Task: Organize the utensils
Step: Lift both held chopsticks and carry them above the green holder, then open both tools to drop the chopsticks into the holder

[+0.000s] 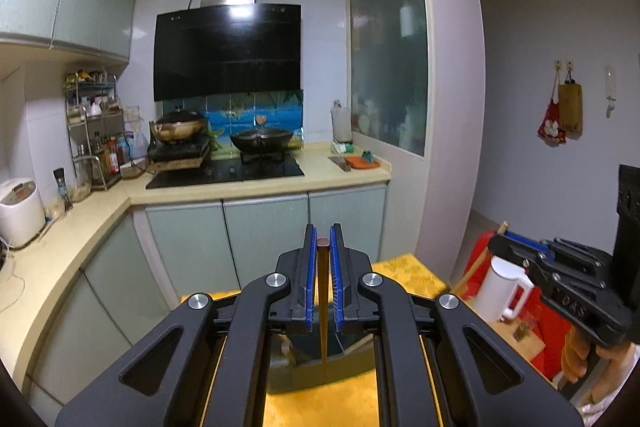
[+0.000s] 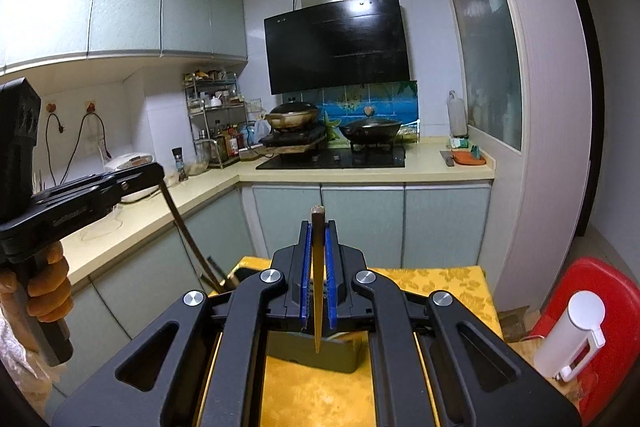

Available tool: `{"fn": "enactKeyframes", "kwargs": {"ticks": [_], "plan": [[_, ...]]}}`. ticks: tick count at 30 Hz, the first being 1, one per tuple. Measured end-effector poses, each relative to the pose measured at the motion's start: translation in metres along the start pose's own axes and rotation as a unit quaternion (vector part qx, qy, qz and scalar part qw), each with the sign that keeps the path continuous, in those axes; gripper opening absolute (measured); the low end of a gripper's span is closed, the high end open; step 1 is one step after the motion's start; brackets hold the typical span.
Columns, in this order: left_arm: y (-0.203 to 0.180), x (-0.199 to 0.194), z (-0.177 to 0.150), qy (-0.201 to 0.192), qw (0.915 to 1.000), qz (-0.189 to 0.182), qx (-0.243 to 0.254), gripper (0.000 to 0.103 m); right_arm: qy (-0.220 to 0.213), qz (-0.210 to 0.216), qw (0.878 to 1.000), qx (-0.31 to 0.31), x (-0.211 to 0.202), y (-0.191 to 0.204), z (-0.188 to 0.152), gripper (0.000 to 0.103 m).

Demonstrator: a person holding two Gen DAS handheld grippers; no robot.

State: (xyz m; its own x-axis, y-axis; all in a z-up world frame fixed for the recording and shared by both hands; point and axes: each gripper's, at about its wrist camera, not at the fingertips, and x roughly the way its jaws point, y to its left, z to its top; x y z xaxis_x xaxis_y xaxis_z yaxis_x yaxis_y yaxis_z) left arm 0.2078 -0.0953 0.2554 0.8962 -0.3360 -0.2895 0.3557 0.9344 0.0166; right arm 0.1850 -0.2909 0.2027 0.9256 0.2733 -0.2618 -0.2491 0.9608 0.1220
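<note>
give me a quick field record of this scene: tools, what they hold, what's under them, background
left tool: shut on a chopstick
right tool: shut on a second chopstick
chopstick pose: each hangs down from its tool, tip above the dark holder
surface: yellow cloth
right side: white jug, red chair
background: hob with two woks, spice rack, rice cooker
</note>
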Motion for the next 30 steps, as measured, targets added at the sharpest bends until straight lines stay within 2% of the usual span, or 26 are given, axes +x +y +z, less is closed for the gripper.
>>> {"fn": "enactKeyframes", "kwargs": {"ticks": [8,15,20,23,27,28,29,30], "plan": [[-0.001,0.041,0.014,-0.008,0.9998,0.012,-0.011,0.006,0.002,-0.008,1.000,-0.006,0.025,-0.004,0.017,0.007],[-0.003,0.093,-0.011,0.034,0.9992,0.022,-0.004,0.006,0.063,-0.013,0.998,-0.022,0.070,-0.001,0.010,0.007],[0.008,0.118,-0.030,0.062,0.9975,0.034,-0.005,0.007,0.090,-0.022,0.995,-0.027,0.094,0.001,0.000,0.007],[0.020,0.128,-0.038,0.080,0.9958,0.038,-0.024,0.007,0.102,-0.024,0.994,-0.026,0.103,0.000,-0.006,0.007],[0.029,0.127,-0.039,0.084,0.9953,0.035,-0.033,0.008,0.114,-0.019,0.993,-0.026,0.111,0.000,-0.013,0.007],[0.031,0.124,-0.038,0.081,0.9956,0.035,-0.032,0.015,0.115,-0.017,0.993,-0.023,0.112,-0.001,-0.014,0.008],[0.032,0.121,-0.037,0.077,0.9959,0.036,-0.032,0.031,0.116,-0.015,0.993,-0.019,0.113,-0.002,-0.014,0.009],[0.033,0.118,-0.036,0.073,0.9961,0.037,-0.033,0.040,0.117,-0.014,0.993,-0.015,0.114,-0.003,-0.014,0.009]]}}
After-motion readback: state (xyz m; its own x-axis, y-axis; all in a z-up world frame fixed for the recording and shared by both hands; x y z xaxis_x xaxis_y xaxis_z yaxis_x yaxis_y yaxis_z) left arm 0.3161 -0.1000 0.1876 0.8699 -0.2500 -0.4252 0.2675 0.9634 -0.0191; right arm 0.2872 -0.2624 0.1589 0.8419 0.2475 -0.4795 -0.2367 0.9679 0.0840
